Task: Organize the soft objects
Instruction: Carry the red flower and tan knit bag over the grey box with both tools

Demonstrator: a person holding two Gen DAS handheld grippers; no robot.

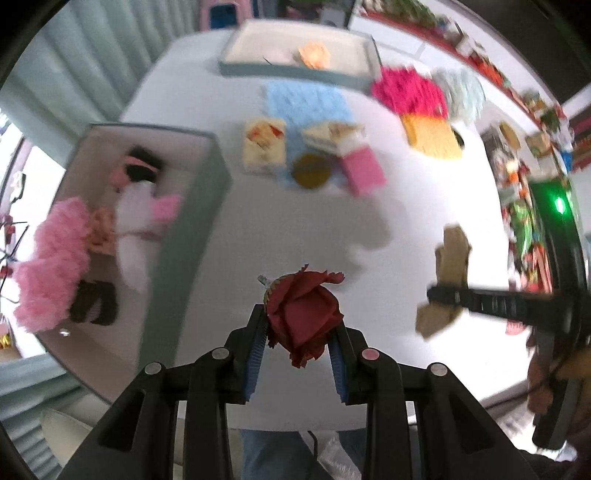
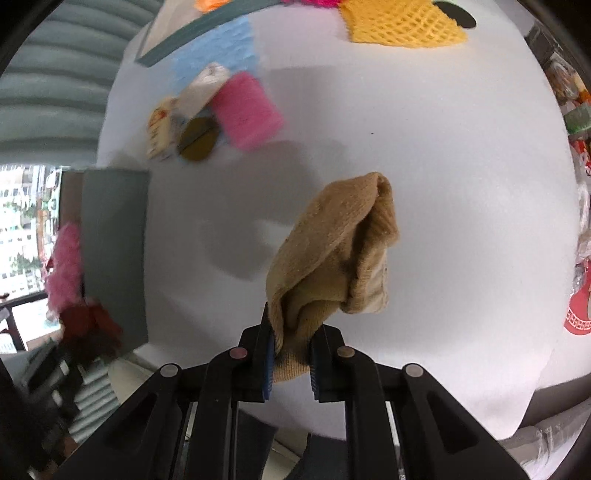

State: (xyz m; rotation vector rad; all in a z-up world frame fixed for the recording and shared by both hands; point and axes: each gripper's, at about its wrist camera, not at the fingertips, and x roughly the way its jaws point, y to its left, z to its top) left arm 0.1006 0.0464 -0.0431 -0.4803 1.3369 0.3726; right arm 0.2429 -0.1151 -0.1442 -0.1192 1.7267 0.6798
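Observation:
My left gripper [image 1: 298, 334] is shut on a red fabric rose [image 1: 303, 317] and holds it above the white table, right of a grey box [image 1: 192, 236]. The box holds a pink fluffy toy [image 1: 51, 258] and a white and pink plush doll [image 1: 140, 206]. My right gripper [image 2: 293, 352] is shut on a tan sock [image 2: 332, 258] that hangs above the table; the right gripper also shows in the left wrist view [image 1: 443, 295]. The grey box [image 2: 114, 251] shows at the left of the right wrist view.
A second grey tray [image 1: 295, 70] with an orange item stands at the back. On the table lie a blue cloth [image 1: 306, 99], a pink sponge [image 1: 362, 170], a magenta fluffy piece [image 1: 406, 90], yellow foam netting [image 2: 402, 26], small packets [image 1: 264, 144] and a brown disc [image 1: 312, 171].

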